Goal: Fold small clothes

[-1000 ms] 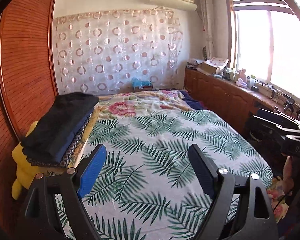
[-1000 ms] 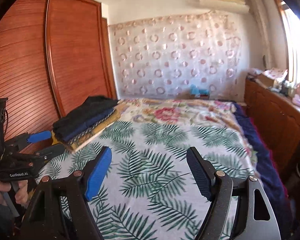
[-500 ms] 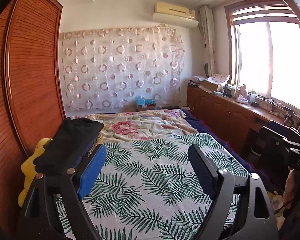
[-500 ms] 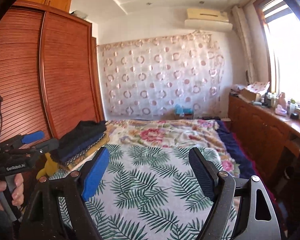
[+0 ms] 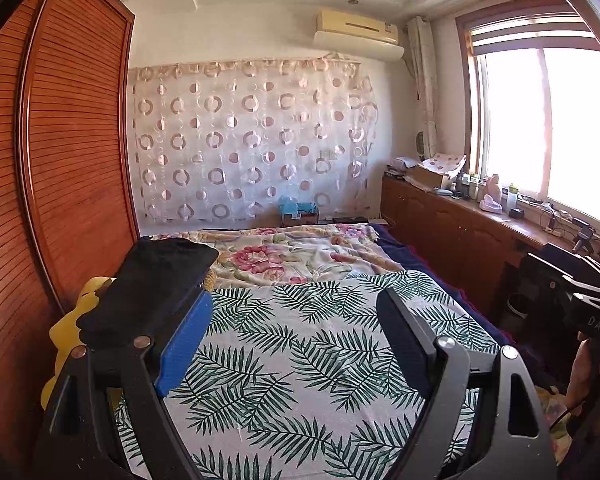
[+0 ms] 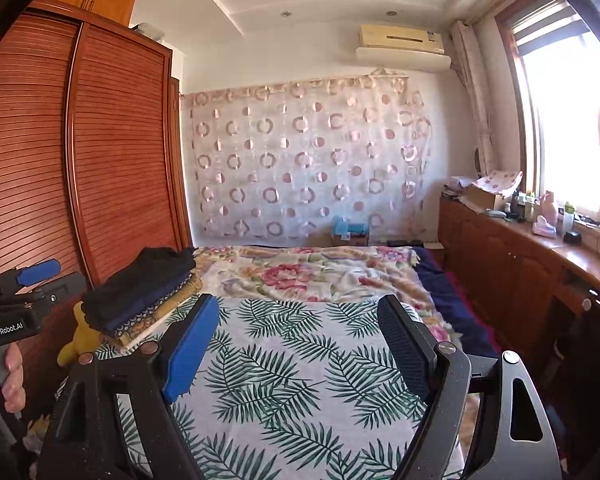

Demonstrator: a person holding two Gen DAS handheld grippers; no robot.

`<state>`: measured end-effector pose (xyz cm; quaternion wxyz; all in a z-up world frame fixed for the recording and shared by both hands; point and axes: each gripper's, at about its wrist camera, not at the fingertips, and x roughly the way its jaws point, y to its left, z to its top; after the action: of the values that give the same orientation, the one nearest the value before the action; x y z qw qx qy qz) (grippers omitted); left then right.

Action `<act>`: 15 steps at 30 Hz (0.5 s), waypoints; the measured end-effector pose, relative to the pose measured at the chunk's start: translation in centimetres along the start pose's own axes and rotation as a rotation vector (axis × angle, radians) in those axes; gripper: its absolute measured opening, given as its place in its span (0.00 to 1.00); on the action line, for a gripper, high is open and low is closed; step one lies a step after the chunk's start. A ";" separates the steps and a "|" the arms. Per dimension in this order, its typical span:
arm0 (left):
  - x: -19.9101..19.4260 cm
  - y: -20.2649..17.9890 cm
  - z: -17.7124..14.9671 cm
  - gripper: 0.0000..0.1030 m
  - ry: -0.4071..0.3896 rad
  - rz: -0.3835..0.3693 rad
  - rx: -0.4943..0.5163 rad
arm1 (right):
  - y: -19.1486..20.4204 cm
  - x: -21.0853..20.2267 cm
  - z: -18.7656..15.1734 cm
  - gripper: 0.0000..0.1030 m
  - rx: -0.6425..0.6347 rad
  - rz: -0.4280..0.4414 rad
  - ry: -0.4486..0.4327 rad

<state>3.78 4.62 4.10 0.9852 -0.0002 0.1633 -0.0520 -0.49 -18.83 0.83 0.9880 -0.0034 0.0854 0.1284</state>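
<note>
Fingers of both the left gripper and right gripper gape empty above the bed, while the folded clothes sit stacked at mid-left, where a careless sweep could topple them.

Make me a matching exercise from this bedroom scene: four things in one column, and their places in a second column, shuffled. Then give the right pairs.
Things
1. stack of folded clothes
2. air conditioner
3. palm-leaf sheet
4. yellow soft toy

Places
A. high on the far wall, above the curtain
B. spread over the near part of the bed
C. on the bed's edge nearest the wardrobe
D. beside the bed, just below the clothes stack

Pairs: 1-C, 2-A, 3-B, 4-D
</note>
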 end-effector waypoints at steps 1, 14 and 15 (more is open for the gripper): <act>0.0 0.0 0.0 0.82 -0.001 0.000 -0.001 | -0.1 0.0 0.0 0.80 0.000 0.001 0.000; 0.0 0.1 0.0 0.82 0.001 0.001 -0.001 | -1.0 0.0 0.1 0.80 0.001 0.002 0.004; 0.0 0.0 -0.1 0.82 0.003 0.000 -0.001 | -1.1 0.1 0.2 0.80 0.003 0.002 0.005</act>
<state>3.76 4.66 4.01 0.9850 -0.0006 0.1647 -0.0517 -0.12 -19.90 1.00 0.9877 -0.0023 0.0879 0.1291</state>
